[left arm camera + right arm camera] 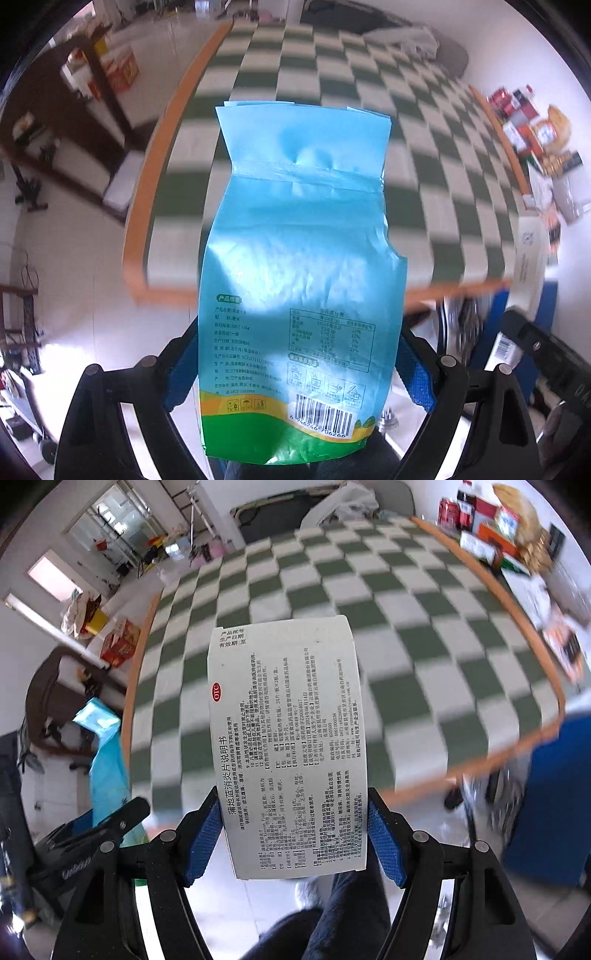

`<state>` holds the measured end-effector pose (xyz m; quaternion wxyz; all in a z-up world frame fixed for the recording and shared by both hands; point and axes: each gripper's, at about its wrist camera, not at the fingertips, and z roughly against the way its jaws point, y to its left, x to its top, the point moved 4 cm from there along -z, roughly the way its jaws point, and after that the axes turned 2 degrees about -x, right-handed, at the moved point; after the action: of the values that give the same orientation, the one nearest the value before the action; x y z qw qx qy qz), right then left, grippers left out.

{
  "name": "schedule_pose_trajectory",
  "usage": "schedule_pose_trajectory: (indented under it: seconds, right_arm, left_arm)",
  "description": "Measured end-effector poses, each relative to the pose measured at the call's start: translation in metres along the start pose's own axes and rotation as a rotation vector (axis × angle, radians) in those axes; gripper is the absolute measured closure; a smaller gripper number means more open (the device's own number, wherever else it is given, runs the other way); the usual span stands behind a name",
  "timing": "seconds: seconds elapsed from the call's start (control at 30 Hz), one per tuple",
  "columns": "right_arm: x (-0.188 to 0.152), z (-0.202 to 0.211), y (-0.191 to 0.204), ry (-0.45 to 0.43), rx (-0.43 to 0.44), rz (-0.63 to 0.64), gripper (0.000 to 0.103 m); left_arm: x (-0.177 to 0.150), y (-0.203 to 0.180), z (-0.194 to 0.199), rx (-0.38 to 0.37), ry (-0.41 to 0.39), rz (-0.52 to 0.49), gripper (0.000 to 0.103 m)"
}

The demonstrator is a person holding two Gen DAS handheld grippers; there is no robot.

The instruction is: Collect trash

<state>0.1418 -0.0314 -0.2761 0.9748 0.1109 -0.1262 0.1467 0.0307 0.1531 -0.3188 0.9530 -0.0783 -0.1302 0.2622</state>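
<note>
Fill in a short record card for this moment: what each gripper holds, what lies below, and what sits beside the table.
left gripper: shut on blue food bag
right gripper: shut on white printed leaflet
below: table with green-and-white checked cloth, orange rim
far right edge of table: pile of boxes and packets
task state: both items lifted, not yet dropped anywhere

A crumpled light-blue food bag with a green base stands upright, top toward twelve o'clock. A white printed medicine leaflet, slightly curled, likewise points toward twelve.
</note>
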Motion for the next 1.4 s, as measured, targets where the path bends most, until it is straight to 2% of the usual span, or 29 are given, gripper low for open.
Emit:
schedule_pose_trajectory:
  seconds: [0.2, 0.33, 0.4, 0.57, 0.73, 0.8, 0.87, 0.97, 1.0, 1.07, 1.23, 1.4]
  right_arm:
    - [-0.119, -0.027, -0.002, 0.15, 0.001, 0.002, 0.028]
    - [-0.168, -0.074, -0.021, 0.247, -0.01, -0.023, 0.028]
    - [-0.19, -0.108, -0.033, 0.289, -0.022, -0.034, 0.028]
    - [-0.231, -0.214, -0.054, 0.373, -0.003, -0.051, 0.028]
    - [-0.264, -0.338, -0.062, 0.446, 0.067, -0.069, 0.028]
    - [-0.274, -0.386, -0.06, 0.471, 0.087, -0.059, 0.028]
    - [-0.278, -0.424, -0.061, 0.489, 0.097, -0.057, 0.027]
    - [-0.291, -0.476, -0.057, 0.537, 0.138, -0.066, 0.023]
    - [-0.294, -0.49, -0.056, 0.542, 0.151, -0.067, 0.011]
    - [-0.295, -0.501, -0.053, 0.525, 0.17, -0.065, 0.0]
    - [-0.291, -0.499, -0.049, 0.474, 0.106, -0.008, 0.0]
    - [-0.282, -0.461, -0.044, 0.399, -0.036, 0.087, 0.0]
  left_arm:
    - [-0.075, 0.025, -0.036, -0.006, 0.123, 0.024, 0.012]
    - [-0.105, 0.041, -0.096, -0.011, 0.201, 0.077, 0.012]
    - [-0.113, 0.048, -0.132, -0.03, 0.233, 0.104, 0.012]
    - [-0.127, 0.075, -0.253, -0.082, 0.316, 0.2, 0.011]
    - [-0.132, 0.102, -0.358, -0.064, 0.353, 0.235, 0.008]
    - [-0.142, 0.111, -0.382, -0.043, 0.338, 0.224, 0.0]
    - [-0.145, 0.118, -0.407, -0.014, 0.34, 0.217, 0.0]
    - [-0.15, 0.129, -0.425, 0.009, 0.339, 0.228, 0.0]
    - [-0.151, 0.132, -0.427, 0.02, 0.334, 0.227, 0.0]
    - [-0.155, 0.139, -0.424, 0.05, 0.321, 0.222, 0.0]
    - [-0.166, 0.152, -0.398, 0.114, 0.28, 0.206, 0.0]
    - [-0.165, 0.142, -0.356, 0.17, 0.245, 0.15, 0.0]
